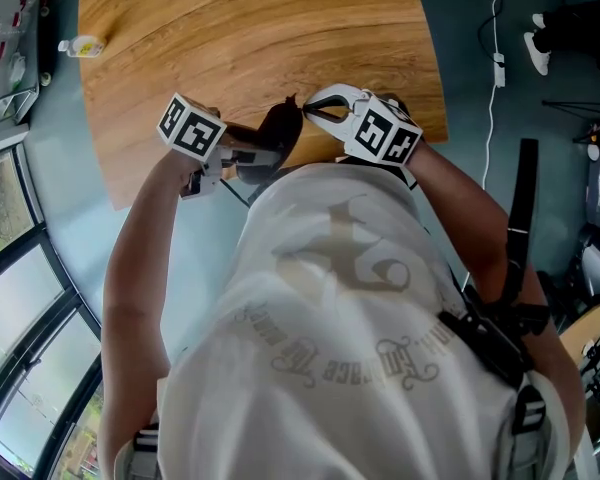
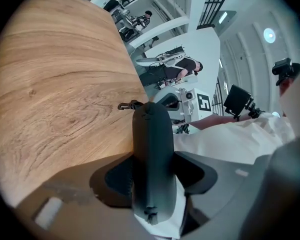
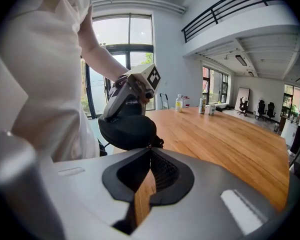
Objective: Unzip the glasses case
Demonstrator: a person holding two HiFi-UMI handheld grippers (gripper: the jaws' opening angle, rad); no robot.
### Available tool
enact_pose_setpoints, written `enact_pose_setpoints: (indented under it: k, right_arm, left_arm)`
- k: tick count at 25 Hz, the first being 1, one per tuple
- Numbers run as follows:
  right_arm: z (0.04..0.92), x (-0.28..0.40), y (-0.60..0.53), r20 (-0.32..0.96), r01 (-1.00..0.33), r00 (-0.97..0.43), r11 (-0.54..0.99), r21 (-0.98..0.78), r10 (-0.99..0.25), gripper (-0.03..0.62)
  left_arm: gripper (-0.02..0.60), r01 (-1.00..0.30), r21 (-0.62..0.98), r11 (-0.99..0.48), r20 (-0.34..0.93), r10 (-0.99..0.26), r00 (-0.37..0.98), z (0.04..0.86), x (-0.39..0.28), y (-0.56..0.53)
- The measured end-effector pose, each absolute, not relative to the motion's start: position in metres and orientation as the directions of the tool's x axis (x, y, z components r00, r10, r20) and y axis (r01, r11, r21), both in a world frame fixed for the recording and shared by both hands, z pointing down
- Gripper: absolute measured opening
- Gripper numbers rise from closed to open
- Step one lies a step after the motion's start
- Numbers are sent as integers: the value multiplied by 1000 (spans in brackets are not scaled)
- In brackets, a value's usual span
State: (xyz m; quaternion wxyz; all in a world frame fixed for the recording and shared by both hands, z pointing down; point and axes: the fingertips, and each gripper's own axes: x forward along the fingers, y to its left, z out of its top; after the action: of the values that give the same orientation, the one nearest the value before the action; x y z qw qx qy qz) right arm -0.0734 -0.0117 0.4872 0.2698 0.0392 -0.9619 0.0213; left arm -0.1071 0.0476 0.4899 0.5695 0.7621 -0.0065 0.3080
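From above, the left tongs (image 1: 263,150) squeeze the black glasses case (image 1: 280,126) and hold it by the near edge of the wooden counter (image 1: 230,28). The right tongs (image 1: 315,109) are closed, with their tips right at the end of the case.

In the left gripper view, the case (image 2: 151,154) stands between the two pads, and they press on its sides. A small zip pull (image 2: 126,105) sticks out at its far end.

In the right gripper view, the tongs (image 3: 150,148) are shut tight, just under the case (image 3: 127,131). I cannot tell if they pinch anything.
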Motion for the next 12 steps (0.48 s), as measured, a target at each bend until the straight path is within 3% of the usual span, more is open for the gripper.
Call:
enact_pose_setpoints:
  k: [12]
  right_arm:
    - [486, -81, 3, 561, 96, -827, 992, 81, 35, 9]
  left_arm:
    - [259, -351, 829, -435, 553, 547, 628, 498, -115, 68]
